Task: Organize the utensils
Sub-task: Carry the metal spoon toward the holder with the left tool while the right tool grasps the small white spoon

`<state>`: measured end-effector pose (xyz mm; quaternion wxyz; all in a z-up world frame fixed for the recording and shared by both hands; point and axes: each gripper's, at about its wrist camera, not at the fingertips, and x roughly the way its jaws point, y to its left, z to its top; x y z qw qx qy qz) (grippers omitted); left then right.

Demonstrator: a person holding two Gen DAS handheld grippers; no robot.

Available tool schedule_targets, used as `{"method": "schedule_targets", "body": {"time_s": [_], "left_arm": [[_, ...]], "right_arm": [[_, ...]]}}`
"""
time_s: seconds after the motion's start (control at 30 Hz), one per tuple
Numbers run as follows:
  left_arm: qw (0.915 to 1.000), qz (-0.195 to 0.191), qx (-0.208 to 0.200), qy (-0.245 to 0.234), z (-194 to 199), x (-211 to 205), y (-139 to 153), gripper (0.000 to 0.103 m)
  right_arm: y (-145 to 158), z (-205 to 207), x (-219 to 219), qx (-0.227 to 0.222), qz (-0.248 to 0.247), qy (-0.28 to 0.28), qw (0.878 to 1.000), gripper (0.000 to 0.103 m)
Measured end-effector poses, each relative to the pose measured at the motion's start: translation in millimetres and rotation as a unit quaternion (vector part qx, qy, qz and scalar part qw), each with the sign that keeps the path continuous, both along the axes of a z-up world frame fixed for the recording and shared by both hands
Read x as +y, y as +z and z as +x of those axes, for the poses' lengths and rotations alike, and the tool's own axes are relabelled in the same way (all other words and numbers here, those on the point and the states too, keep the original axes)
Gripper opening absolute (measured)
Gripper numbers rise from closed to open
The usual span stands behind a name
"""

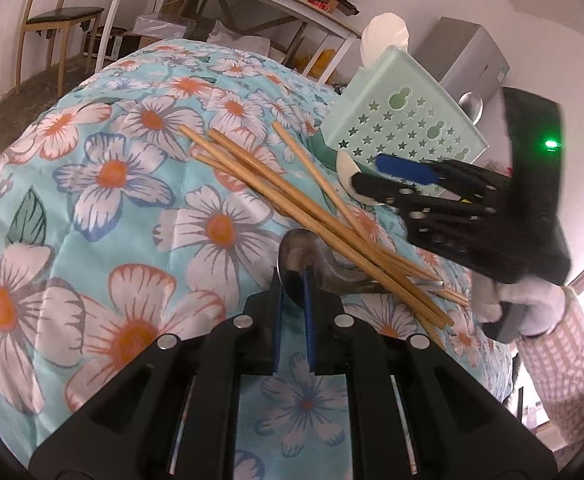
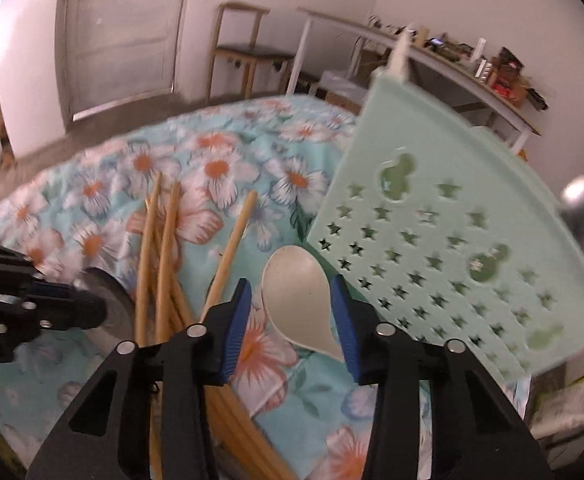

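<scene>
Your left gripper (image 1: 295, 280) is clamped tight on the bowl of a metal spoon (image 1: 303, 252), which lies under the heap of wooden chopsticks (image 1: 292, 196) on the flowered cloth (image 1: 92, 200). Your right gripper (image 2: 292, 312) has its fingers at a middling gap around a white spoon (image 2: 297, 300); you can't tell if the pads touch it. The green holder (image 2: 431, 240) stands at two o'clock from it.

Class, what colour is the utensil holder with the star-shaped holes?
Pale mint green utensil holder, clearest in the right wrist view.
</scene>
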<state>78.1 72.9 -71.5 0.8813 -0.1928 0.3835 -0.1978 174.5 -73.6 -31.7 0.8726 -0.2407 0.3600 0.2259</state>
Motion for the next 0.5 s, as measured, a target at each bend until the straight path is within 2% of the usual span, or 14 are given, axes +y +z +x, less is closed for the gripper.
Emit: {"method": "schedule_targets", "body": {"time_s": [0.3, 0.4, 0.5], "left_arm": [[0.9998, -0.018, -0.002, 0.0, 2, 4, -5, 0.009], [0.9998, -0.017, -0.003, 0.0, 1, 5, -6, 0.009], [0.9999, -0.015, -0.004, 0.002, 1, 4, -6, 0.009]], "right_arm": [[-21, 21, 13, 0.02, -0.038, 0.001, 0.999, 0.022], [-18, 19, 14, 0.013, -0.032, -0.002, 0.999, 0.012], [-3, 13, 7, -0.002, -0.006, -0.015, 1.0, 0.011]]}}
